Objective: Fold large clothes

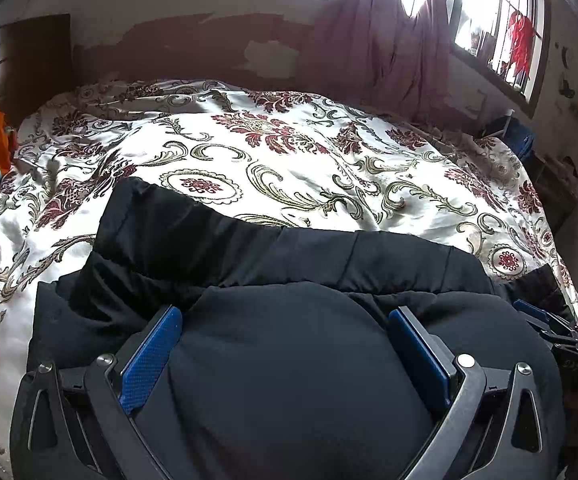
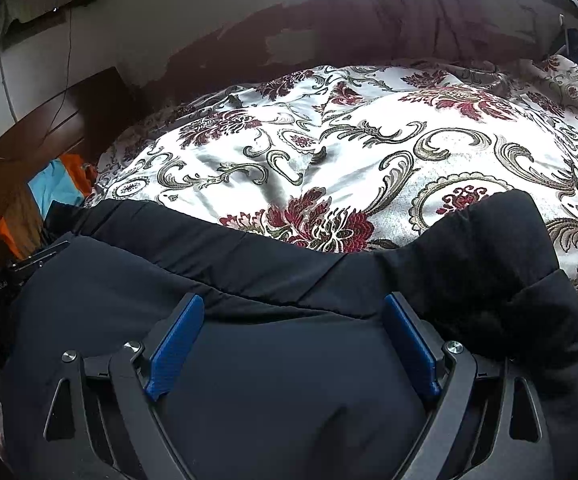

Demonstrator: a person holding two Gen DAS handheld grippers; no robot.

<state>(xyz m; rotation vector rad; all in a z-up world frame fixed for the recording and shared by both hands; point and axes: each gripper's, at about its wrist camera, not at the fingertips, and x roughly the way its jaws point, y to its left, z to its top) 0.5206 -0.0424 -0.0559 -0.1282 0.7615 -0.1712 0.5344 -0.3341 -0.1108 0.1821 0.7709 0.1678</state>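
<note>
Left wrist view
- Garment: a large, black, padded fabric jacket (image 1: 273, 264) is laid across the near part of the bed, a puffed fold of it bulging up close to the camera.
- Left tongs (image 1: 285, 344): blue-padded fingers are spread wide, the puffed fold filling the space between them; whether the pads press on it cannot be told.
- Bed cover: a white satin bedspread with maroon flowers and olive scrolls (image 1: 249, 148) is seen beyond the jacket.
- Right tongs (image 1: 545, 320): only a blue-and-black edge is caught at the right border, resting at the jacket's edge.
- Background: a mauve curtain (image 1: 373, 36) is hung at a bright window.

Right wrist view
- Garment: the jacket (image 2: 249, 256) is spread from the left border to a raised, rumpled corner at the right.
- Right tongs (image 2: 293, 344): fingers are held wide, dark fabric lying between them; contact with the pads cannot be told.
- Bed cover: the bedspread (image 2: 369, 148) is seen behind.
- Side items: turquoise and orange cloths (image 2: 59, 184) are piled beside a dark wooden headboard (image 2: 49, 132).
</note>
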